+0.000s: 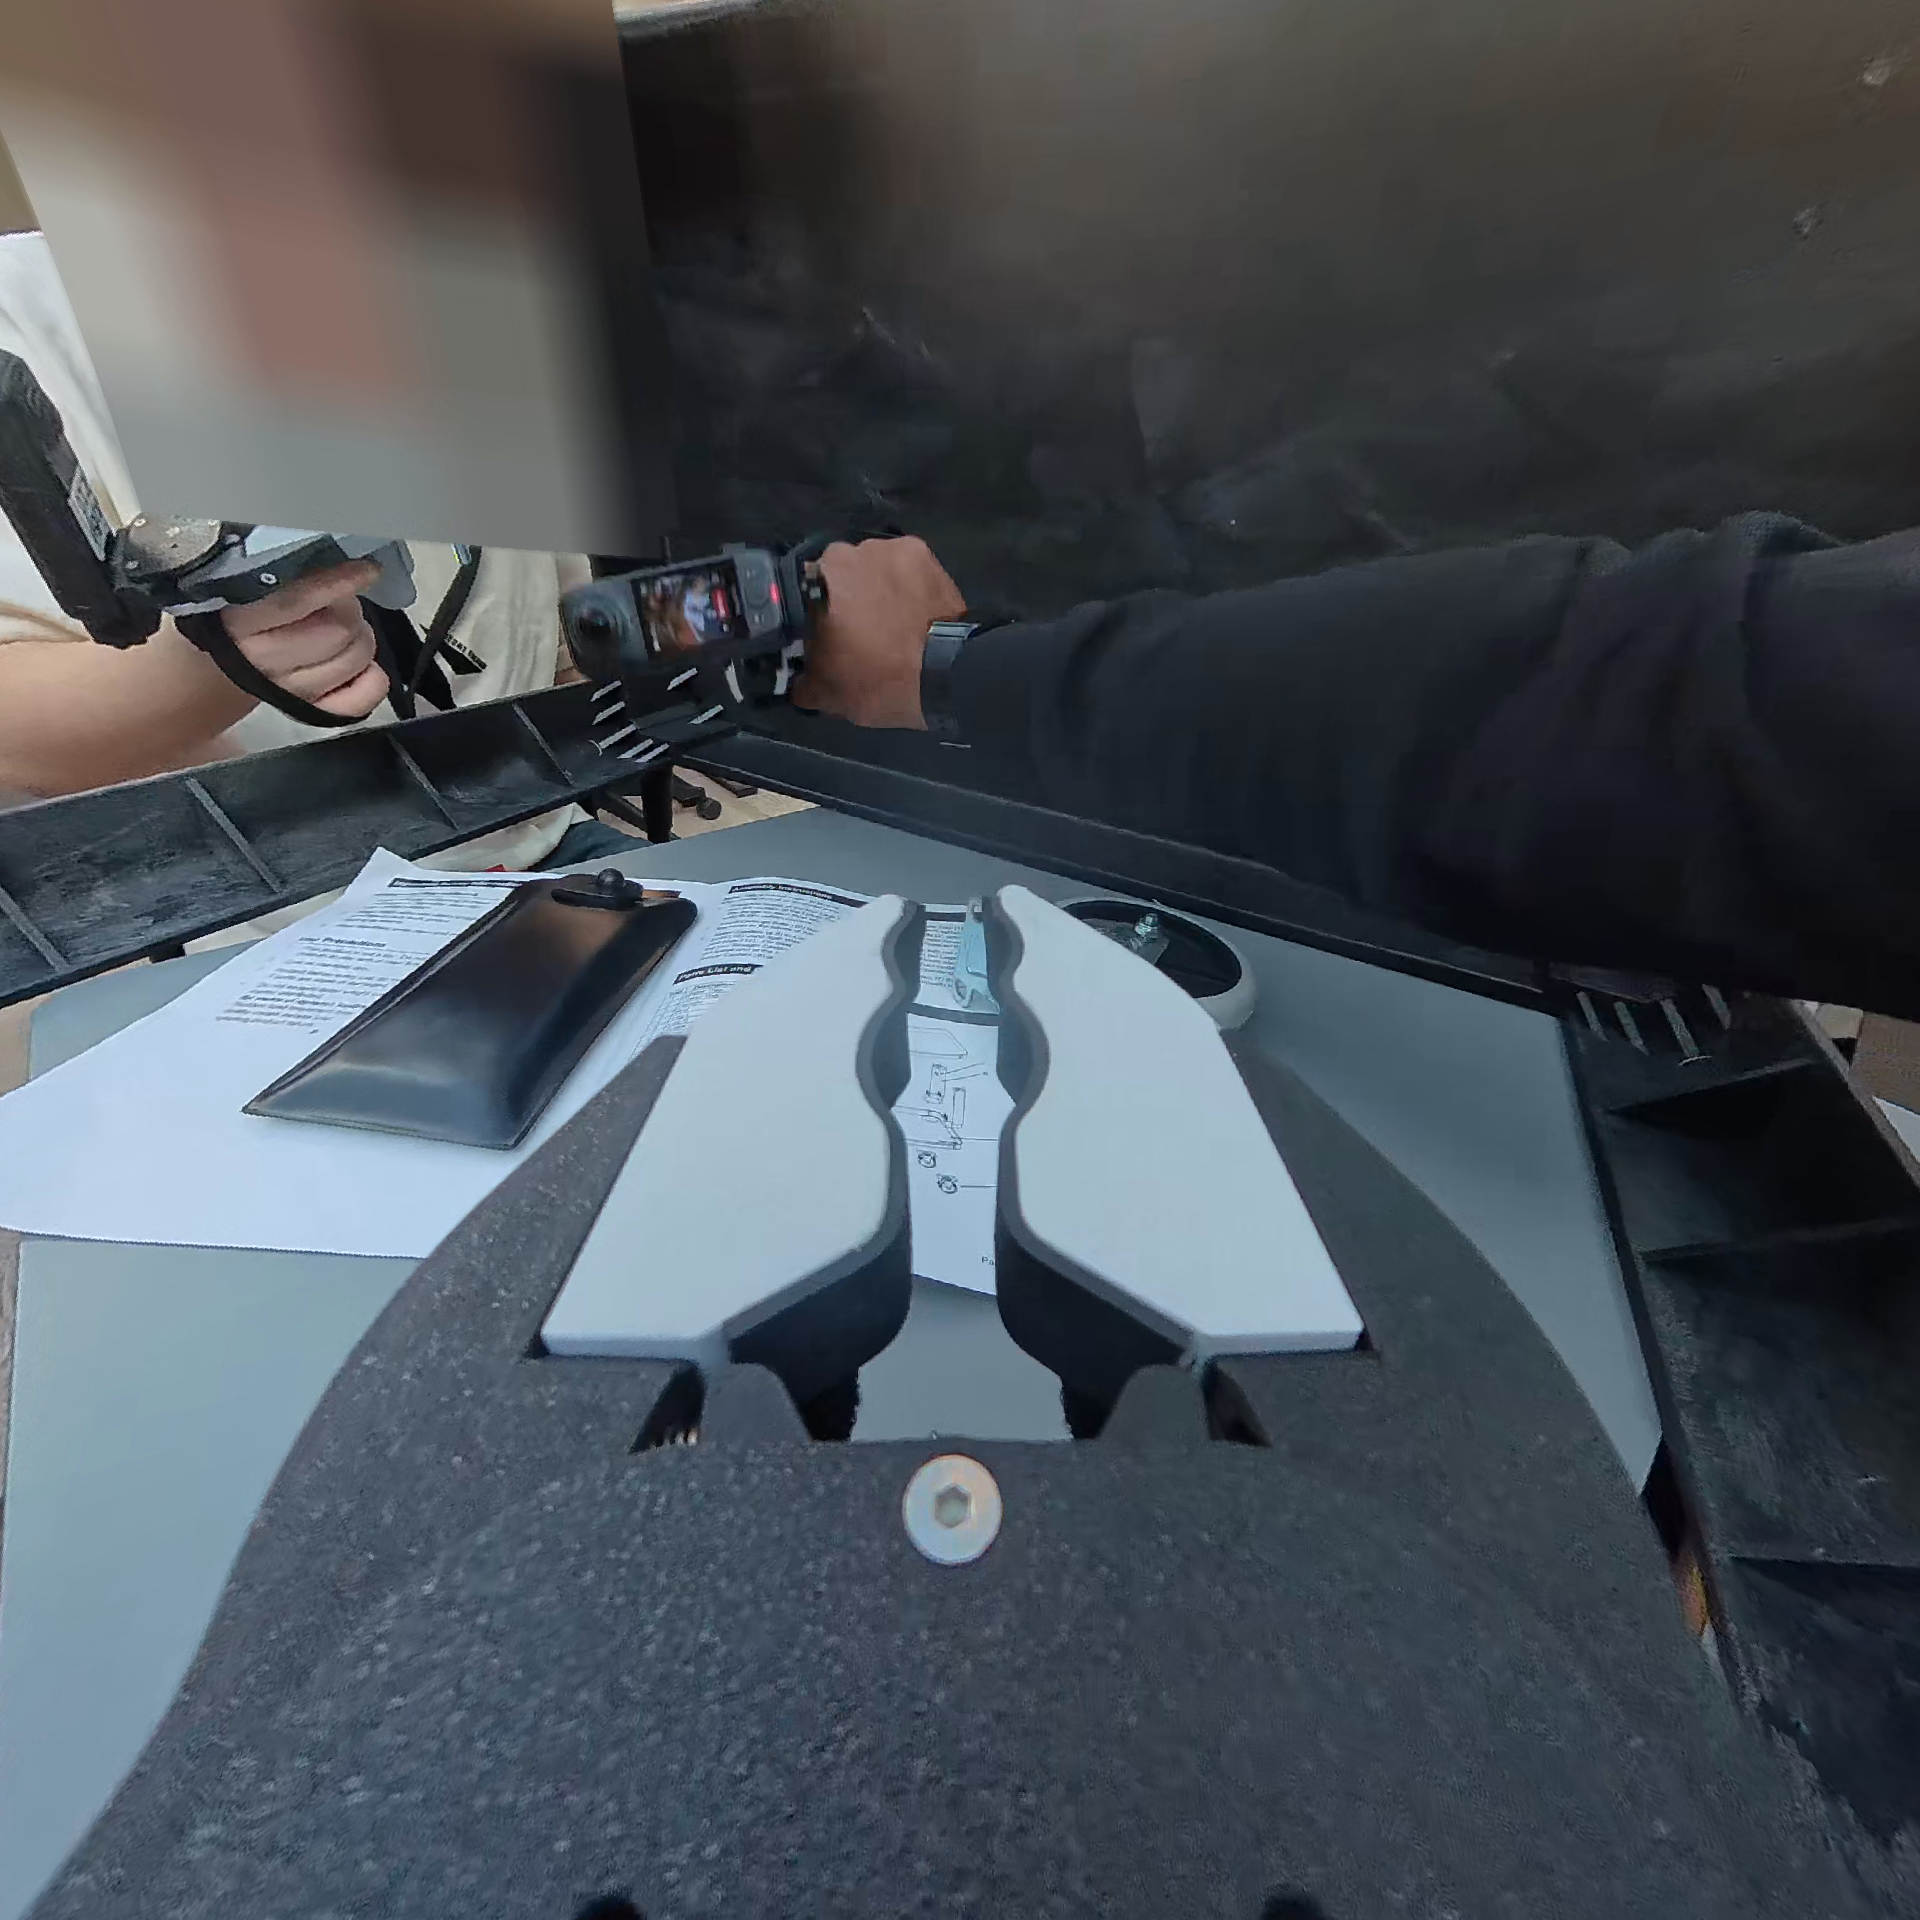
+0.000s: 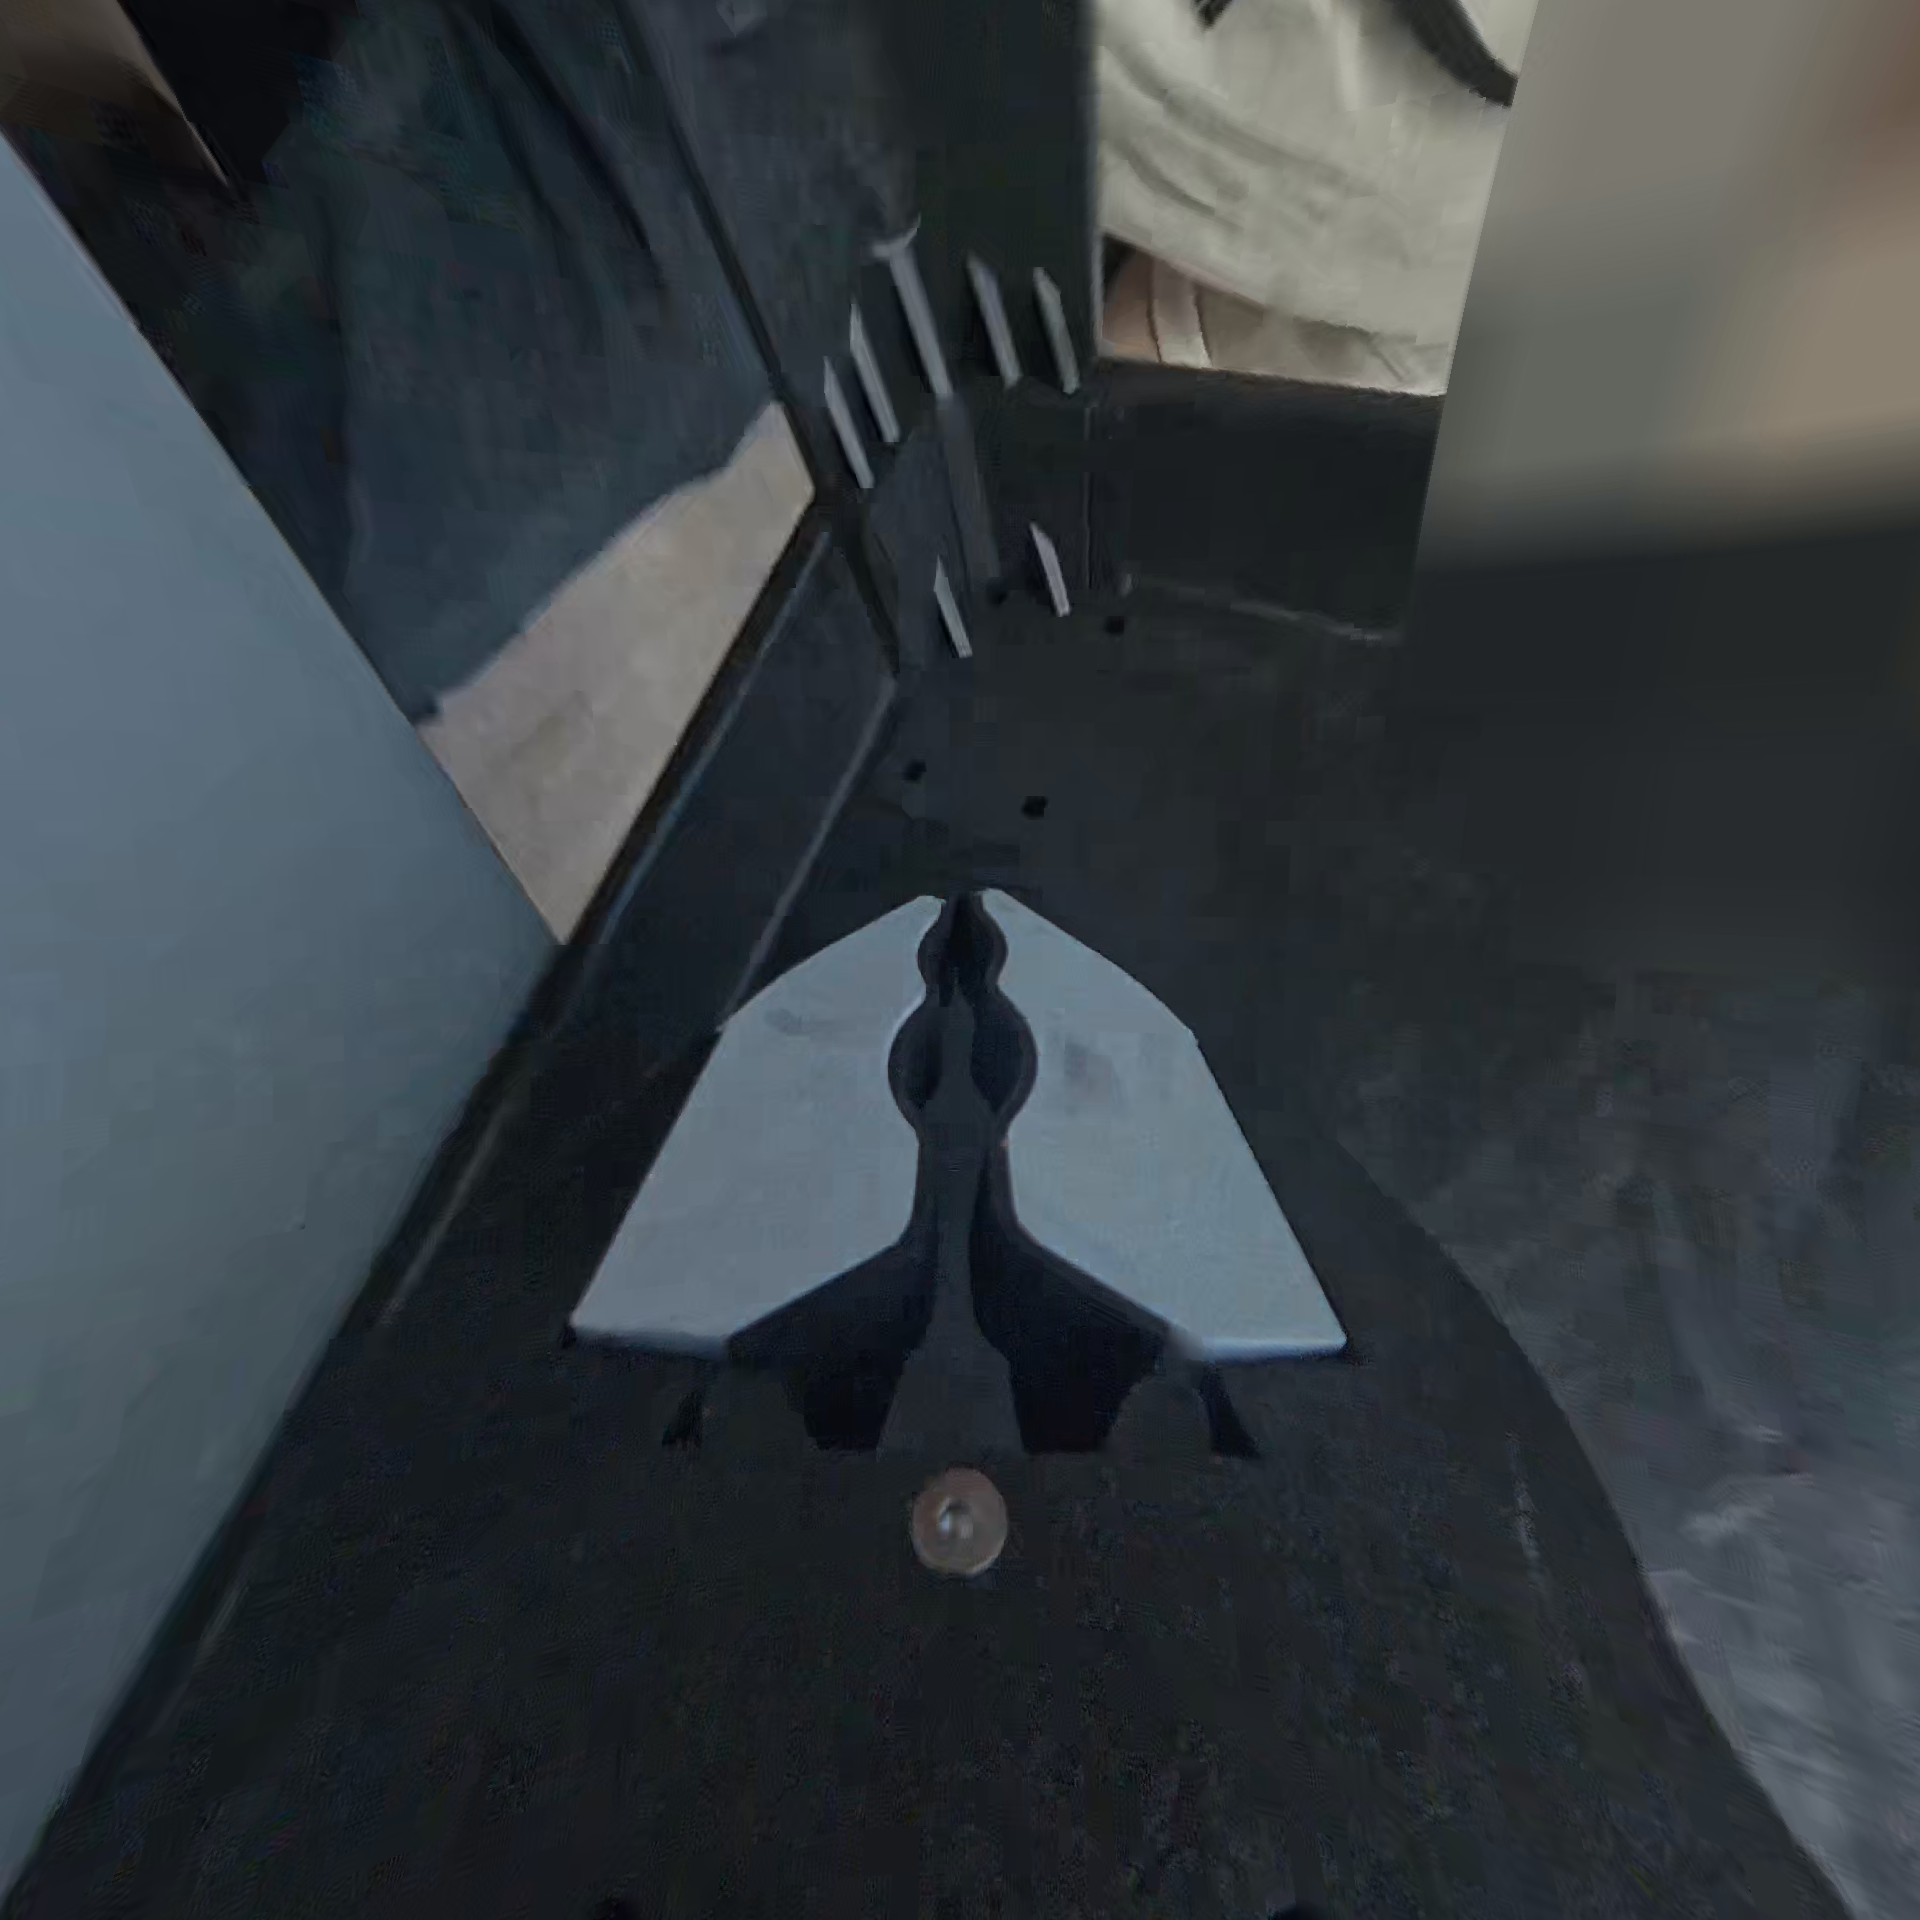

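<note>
The left hand-held gripper [image 1: 956,914] hangs low over the bench [image 1: 1403,1143], its jaws a narrow slot apart; a small silver spanner [image 1: 977,956] stands in that slot above the instruction sheet [image 1: 208,1143], seemingly not pinched (the left pad looks clear of it). The right hand-held gripper [image 2: 964,902] is closed, tips against the black ribbed frame [image 2: 987,727]; the view is blurred.
</note>
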`<state>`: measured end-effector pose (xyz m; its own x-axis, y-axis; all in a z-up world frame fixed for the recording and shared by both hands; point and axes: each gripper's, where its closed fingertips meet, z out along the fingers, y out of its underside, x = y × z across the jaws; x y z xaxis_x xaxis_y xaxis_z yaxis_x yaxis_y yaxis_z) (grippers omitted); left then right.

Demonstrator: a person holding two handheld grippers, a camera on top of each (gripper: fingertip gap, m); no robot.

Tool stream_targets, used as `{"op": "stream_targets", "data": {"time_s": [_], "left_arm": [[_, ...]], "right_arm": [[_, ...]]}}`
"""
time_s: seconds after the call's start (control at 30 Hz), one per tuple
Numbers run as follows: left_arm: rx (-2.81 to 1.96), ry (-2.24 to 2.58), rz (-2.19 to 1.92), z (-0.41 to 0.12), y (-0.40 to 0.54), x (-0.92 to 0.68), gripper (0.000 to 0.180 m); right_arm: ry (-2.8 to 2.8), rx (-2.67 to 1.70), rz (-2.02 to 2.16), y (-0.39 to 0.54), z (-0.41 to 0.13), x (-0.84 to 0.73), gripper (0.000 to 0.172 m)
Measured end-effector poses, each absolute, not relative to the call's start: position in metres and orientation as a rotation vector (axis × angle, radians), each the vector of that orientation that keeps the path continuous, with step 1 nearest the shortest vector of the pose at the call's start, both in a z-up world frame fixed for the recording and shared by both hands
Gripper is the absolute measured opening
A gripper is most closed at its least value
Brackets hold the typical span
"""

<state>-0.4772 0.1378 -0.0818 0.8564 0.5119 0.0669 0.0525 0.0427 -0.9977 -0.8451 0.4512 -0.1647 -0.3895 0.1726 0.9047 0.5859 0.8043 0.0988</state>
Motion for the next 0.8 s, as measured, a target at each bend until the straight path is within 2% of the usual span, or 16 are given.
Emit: {"op": "stream_targets", "data": {"time_s": [0.07,0.27,0.8], "left_arm": [[-1.488,-0.484,0.352,-0.081,0.135,-0.479,0.011],[-1.479,-0.506,0.368,-0.084,0.130,-0.484,0.009],[-1.500,-0.513,0.377,-0.091,0.131,-0.489,0.006]], "right_arm": [[-1.890,-0.378,-0.794,0.474,-0.179,-0.846,0.000],[-1.812,-0.312,-0.922,0.504,-0.194,-0.849,0.000],[-1.815,-0.325,-0.787,0.497,-0.181,-0.832,0.000]]}}
